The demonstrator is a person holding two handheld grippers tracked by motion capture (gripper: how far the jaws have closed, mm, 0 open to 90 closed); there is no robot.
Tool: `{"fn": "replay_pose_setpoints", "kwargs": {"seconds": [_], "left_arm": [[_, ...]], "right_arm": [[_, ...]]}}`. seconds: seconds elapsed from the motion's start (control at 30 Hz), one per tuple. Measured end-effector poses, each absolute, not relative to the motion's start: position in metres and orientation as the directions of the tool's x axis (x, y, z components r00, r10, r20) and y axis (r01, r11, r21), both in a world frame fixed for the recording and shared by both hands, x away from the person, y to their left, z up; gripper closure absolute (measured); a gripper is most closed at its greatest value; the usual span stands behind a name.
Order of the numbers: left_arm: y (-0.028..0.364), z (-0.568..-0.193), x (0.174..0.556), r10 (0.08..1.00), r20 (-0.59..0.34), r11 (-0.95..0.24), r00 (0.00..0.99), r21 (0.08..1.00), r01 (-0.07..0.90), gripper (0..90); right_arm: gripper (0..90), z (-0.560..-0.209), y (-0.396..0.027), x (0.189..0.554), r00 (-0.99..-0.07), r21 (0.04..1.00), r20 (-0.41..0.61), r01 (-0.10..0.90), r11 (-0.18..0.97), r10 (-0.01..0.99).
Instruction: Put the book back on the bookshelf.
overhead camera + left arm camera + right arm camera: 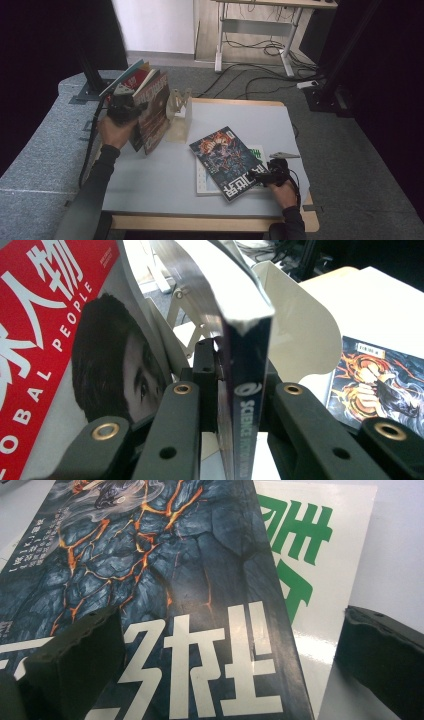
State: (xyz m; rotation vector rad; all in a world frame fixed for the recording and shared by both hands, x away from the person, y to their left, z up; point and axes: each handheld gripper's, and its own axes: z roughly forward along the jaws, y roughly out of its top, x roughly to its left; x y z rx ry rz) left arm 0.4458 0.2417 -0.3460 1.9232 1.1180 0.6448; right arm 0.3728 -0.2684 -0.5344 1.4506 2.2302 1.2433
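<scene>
My left gripper (pixel 131 107) holds a dark magazine (pixel 155 112) upright at the table's left, next to a white stand (pixel 180 112). In the left gripper view the jaws (pixel 239 371) press on both sides of its spine (pixel 245 390), which reads "Science Fiction World". A red magazine (pixel 50 315) with a face on its cover leans just to the left. At the front right, my right gripper (pixel 262 175) rests open at the corner of a dark lava-patterned magazine (pixel 227 160) lying flat. In the right gripper view its jaws (pixel 227 630) straddle that cover (pixel 150 555), apart from it.
Under the flat dark magazine lies a white one with green letters (pixel 305 555). Several more magazines (pixel 134 77) fan out behind my left hand. The grey table top (pixel 165 180) ends in a wooden edge in front. A desk frame and cables stand on the floor beyond.
</scene>
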Motion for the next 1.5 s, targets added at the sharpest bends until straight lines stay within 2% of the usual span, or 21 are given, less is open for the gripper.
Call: {"fn": "replay_pose_setpoints", "kwargs": {"seconds": [0.23, 0.77, 1.03, 1.5], "left_arm": [[0.244, -0.343, 0.448, 0.880, 0.002, -0.269, 0.476, 0.826, 0.495, 83.3], [0.245, -0.345, 0.454, 0.918, -0.019, -0.150, 0.395, 0.907, 0.392, 84.3], [0.239, -0.358, 0.459, 0.927, 0.026, -0.170, 0.373, 0.918, 0.359, 84.2], [0.244, -0.371, 0.459, 0.918, -0.015, -0.148, 0.396, 0.915, 0.376, 82.2]], "right_arm": [[0.0, -0.534, -0.268, 0.373, -0.496, 0.737, 0.261, 0.656, 0.160, 0.828], [0.0, -0.535, -0.268, 0.373, -0.495, 0.738, 0.264, 0.656, 0.157, 0.828], [0.0, -0.535, -0.269, 0.373, -0.496, 0.738, 0.263, 0.656, 0.159, 0.827], [0.0, -0.535, -0.268, 0.373, -0.495, 0.737, 0.266, 0.658, 0.156, 0.828]]}}
